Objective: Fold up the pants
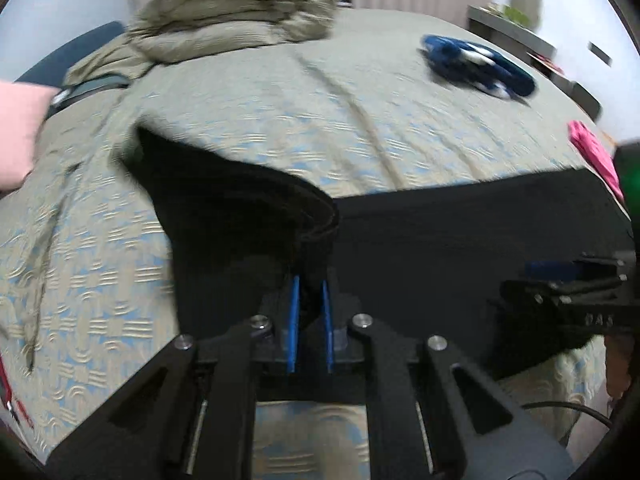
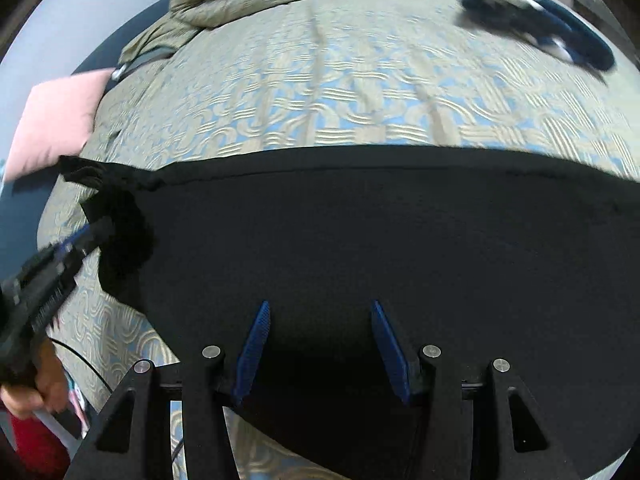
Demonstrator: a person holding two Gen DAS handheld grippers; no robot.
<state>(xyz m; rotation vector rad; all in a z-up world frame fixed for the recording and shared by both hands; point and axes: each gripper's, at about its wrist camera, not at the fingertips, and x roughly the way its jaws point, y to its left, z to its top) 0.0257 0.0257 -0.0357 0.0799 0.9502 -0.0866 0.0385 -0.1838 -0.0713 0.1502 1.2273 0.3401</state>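
- The black pants (image 2: 360,240) lie spread across the near part of the bed (image 2: 320,92), one long edge running straight across the patterned bedspread.
- The left gripper (image 1: 310,280) is clenched on a bunched end of the pants, lifting that fabric off the bed.
- The right gripper (image 2: 318,308) hovers over the pants with its blue pads apart, released and gripping nothing.
- Judging by the flat spread, the fold looks barely begun: one end is raised, the rest unfolded, though motion blur leaves the layers unclear.
- Beyond the pants lie a blue and white garment (image 2: 536,20) and a folded quilt (image 1: 236,12); a pink pillow (image 2: 60,120) sits to their left.
- No containers are in view.
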